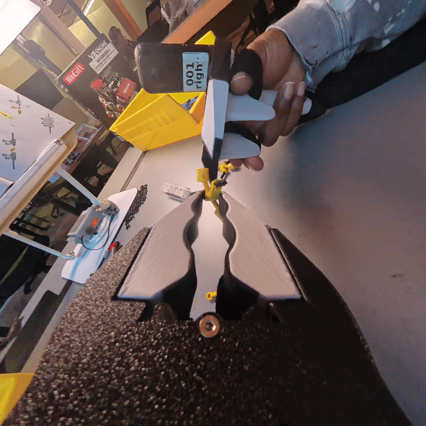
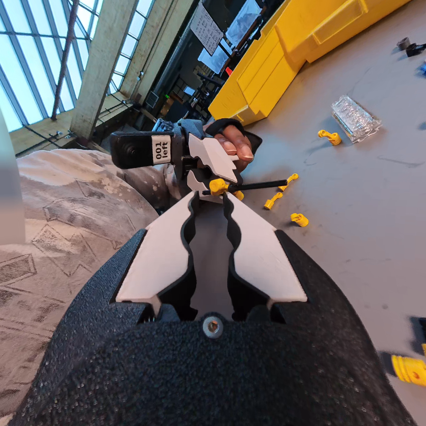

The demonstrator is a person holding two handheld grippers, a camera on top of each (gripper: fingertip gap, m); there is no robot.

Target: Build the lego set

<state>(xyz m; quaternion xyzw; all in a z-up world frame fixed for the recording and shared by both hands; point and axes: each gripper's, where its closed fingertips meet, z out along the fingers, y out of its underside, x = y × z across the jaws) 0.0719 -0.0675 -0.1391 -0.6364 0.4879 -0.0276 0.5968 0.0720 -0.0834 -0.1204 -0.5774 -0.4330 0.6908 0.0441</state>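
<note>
Glossy yellow plastic pistons (image 2: 299,219), matt grey tabletop (image 2: 345,230), seemingly smooth.

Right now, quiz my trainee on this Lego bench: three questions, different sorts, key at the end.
1. True or false: the black axle carries a yellow piston piece.
2. Fill in: the bins behind the work are ____.
3. The clear plastic block is: A) threaded on the axle, B) lying on the table, C) inside a bin.

Key: 1 true; 2 yellow; 3 B.
</note>
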